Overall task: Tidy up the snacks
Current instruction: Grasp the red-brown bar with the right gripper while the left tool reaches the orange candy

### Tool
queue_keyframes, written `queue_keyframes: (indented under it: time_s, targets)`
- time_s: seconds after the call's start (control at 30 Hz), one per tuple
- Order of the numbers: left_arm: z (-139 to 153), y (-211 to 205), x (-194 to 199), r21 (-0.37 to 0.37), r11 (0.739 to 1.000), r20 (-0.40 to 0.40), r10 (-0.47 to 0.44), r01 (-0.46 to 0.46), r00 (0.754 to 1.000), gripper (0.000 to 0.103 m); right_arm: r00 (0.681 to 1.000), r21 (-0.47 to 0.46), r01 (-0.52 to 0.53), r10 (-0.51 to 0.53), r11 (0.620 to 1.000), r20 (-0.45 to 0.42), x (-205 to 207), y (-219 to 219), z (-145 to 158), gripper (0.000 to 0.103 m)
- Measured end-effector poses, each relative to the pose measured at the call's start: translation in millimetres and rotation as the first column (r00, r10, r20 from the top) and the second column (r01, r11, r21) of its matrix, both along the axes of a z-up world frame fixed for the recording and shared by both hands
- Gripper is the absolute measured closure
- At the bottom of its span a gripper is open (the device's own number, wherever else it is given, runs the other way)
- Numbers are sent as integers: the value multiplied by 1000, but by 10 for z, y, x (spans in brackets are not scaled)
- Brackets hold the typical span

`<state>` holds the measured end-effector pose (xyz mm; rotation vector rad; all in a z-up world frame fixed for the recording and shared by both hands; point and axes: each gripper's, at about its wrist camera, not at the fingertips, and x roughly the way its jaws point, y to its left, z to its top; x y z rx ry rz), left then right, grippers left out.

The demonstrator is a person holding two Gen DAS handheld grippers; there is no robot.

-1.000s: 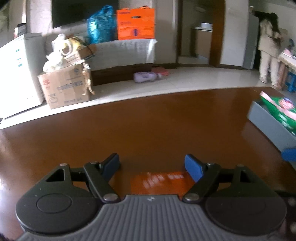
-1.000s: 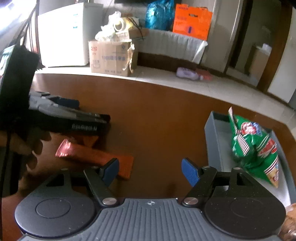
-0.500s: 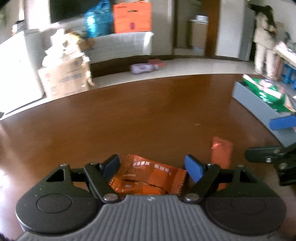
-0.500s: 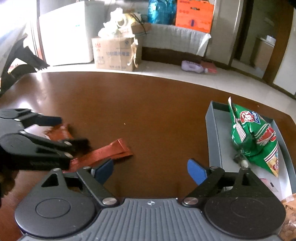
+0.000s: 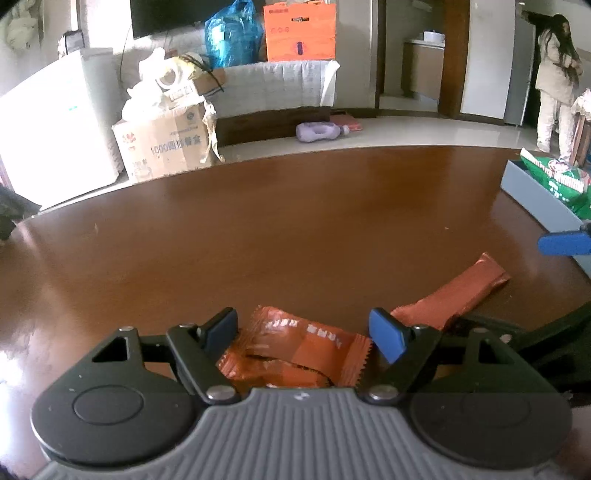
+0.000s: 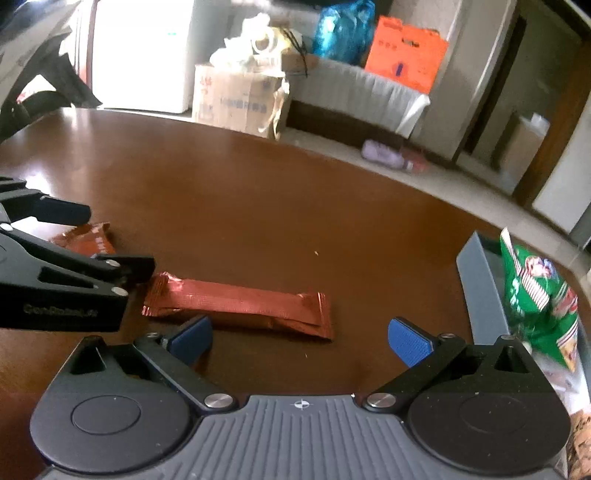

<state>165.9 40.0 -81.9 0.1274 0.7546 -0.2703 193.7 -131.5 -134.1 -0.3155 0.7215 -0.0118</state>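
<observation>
Left gripper point(image 5: 304, 334) spread wide around an orange snack packet point(image 5: 295, 349) on the brown table point(image 5: 295, 221); right gripper point(image 6: 299, 338) open near a long red bar point(image 6: 236, 304).

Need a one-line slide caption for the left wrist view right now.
Open left gripper straddling an orange snack packet on the brown table; long red bar alongside.

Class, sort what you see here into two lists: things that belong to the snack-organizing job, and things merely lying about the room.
Belongs to the job:
orange snack packet
long red snack bar
green chip bag
grey tray
left gripper
right gripper

Just lying about:
cardboard box
purple bottle
orange carton
blue bag
</observation>
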Motion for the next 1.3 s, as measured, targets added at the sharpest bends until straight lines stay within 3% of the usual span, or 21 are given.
queue_keyframes:
  time_s: [0.07,0.13,0.2,0.3,0.4,0.47,0.6,0.73,0.83,0.87,0.93,1.0,1.17,1.3]
  targets:
    - [7,68,-21,-3,1000,-7,2,-2,1000,24,1000,3,-6,6,1000,-22,-3,-61,23,1]
    - [34,142,-34,-7,1000,-4,7,-7,1000,24,998,67,-25,28,997,-48,-22,-169,146,1]
    - [67,212,-37,-26,1000,-2,8,-8,1000,24,997,86,-78,78,993,6,-58,-246,319,0]
    - [142,314,-78,-55,999,10,4,-3,1000,24,974,-60,-220,222,974,42,-58,-147,374,0]
    - [189,371,-131,-69,998,9,-11,11,1000,24,916,-267,-391,401,881,-16,-71,62,189,0]
    - [220,398,-181,-64,998,11,-28,29,1000,24,887,-329,-451,456,830,-65,-28,140,48,0]
    - [240,432,-297,-61,997,1,-48,48,999,23,865,-222,-495,502,840,-30,134,73,21,0]
    - [150,403,-335,-30,998,-35,-63,62,997,24,901,-2,-431,430,902,-62,346,-127,60,2]
    - [84,363,-312,-14,998,-45,-59,58,997,24,903,114,-410,421,905,-91,371,-217,112,23]
    - [68,346,-303,-12,998,-43,-57,56,997,23,898,129,-418,430,899,-93,351,-239,144,34]
    - [39,312,-281,-16,999,-37,-40,40,999,23,894,150,-419,436,895,-103,300,-247,172,43]
    - [30,286,-220,-10,999,-27,-32,32,999,22,891,184,-415,439,891,-117,267,-254,209,59]
    - [-6,228,-165,-13,999,-9,-38,37,999,22,881,192,-422,451,886,-141,105,-310,226,75]
    - [-41,213,-177,-24,999,11,-39,39,999,22,890,180,-413,438,893,-130,150,-208,188,74]
